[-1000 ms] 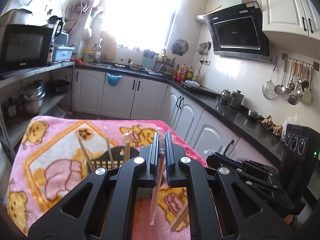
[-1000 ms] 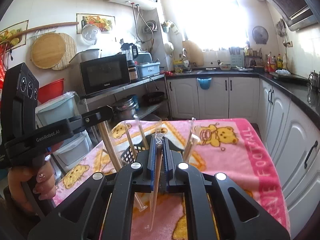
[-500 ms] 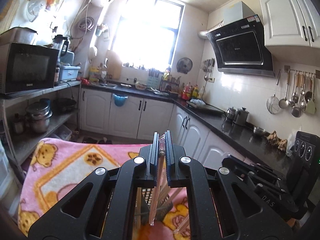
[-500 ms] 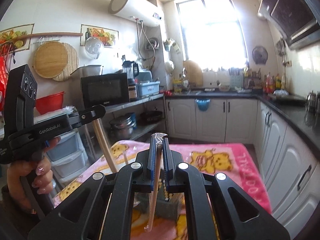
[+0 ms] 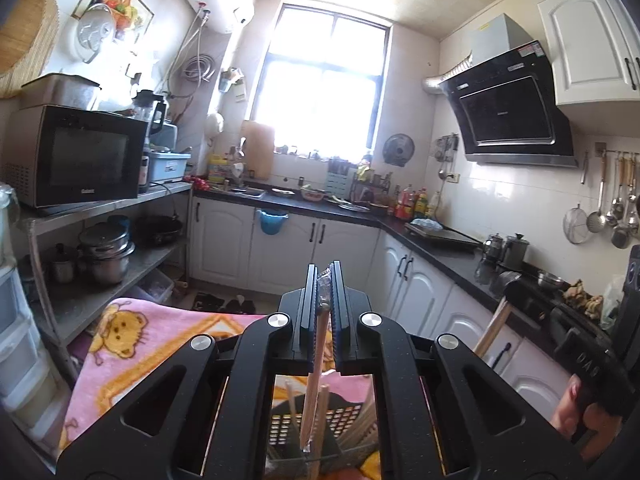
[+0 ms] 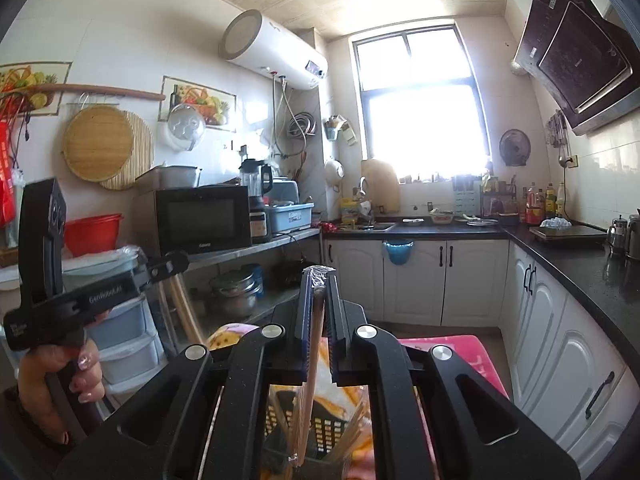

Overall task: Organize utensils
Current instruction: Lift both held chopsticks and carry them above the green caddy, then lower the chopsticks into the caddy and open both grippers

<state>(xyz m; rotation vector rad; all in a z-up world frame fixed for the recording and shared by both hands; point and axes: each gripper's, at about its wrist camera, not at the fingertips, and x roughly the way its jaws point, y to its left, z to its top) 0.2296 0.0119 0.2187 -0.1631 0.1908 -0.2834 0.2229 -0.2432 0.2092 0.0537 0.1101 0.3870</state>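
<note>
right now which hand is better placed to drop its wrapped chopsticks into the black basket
Roughly even, slight edge left. Both tongs, left and right, are shut on wrapped chopsticks hanging over the black basket; the left pair's tips reach lower.

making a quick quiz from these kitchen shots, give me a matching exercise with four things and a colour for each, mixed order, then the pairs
Things:
1. microwave
2. blanket
3. basin on the shelf at left
4. small bin hung on the cabinet door

Colours:
A. blue
B. red
C. black
D. pink

Pairs: 1-C, 2-D, 3-B, 4-A
</note>
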